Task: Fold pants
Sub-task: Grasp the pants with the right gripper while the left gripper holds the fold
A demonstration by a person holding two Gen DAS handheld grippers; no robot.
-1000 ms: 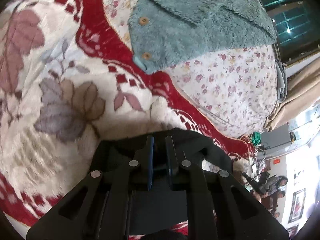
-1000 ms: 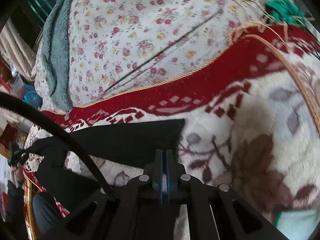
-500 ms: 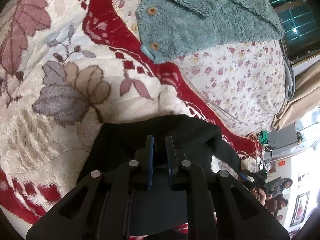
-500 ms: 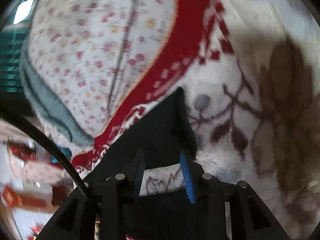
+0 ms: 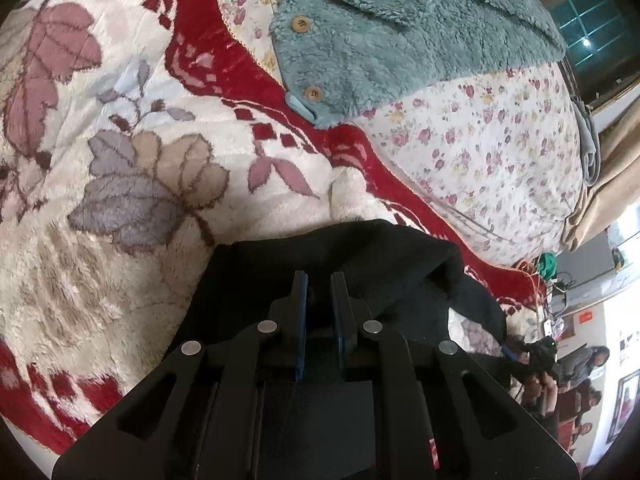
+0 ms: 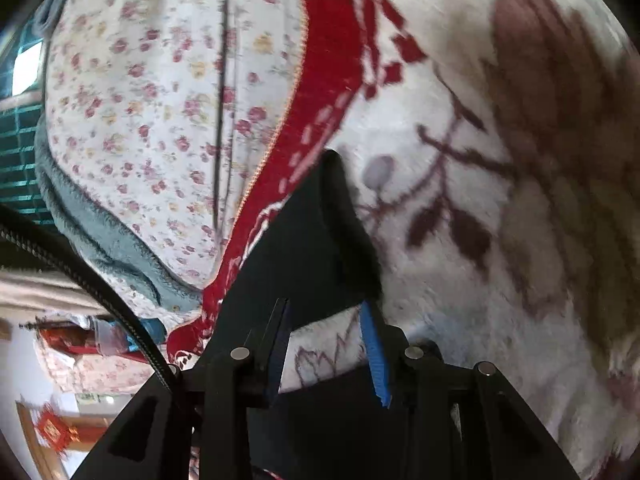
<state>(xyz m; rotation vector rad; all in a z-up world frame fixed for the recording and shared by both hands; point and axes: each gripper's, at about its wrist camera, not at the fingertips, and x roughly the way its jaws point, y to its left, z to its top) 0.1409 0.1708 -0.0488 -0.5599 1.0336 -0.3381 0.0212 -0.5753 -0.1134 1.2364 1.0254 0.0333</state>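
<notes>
The black pants [image 5: 384, 256] lie bunched on a plush cream and red flowered blanket [image 5: 120, 160]. My left gripper [image 5: 319, 280] is shut on a fold of the pants, low over the blanket, with dark cloth pinched between its blue pads. In the right wrist view a flat corner of the pants [image 6: 304, 248] rests on the blanket [image 6: 500, 260] just ahead of my right gripper [image 6: 326, 308]. That gripper is open; only blanket shows between its fingers, and the pants' edge lies at the tips.
A teal fleece garment [image 5: 400, 28] with wooden buttons lies on a floral quilt [image 5: 480, 140] beyond the blanket's red border. A beige curtain [image 5: 612, 184] hangs at the right. People sit in the room at the lower right [image 5: 576, 364]. A black cable [image 6: 80, 268] crosses the right wrist view.
My right gripper opened, let go of the pants' corner, rolled and sank toward the blanket. My left gripper came down a little with its fold, and more black cloth now rests on the blanket.
</notes>
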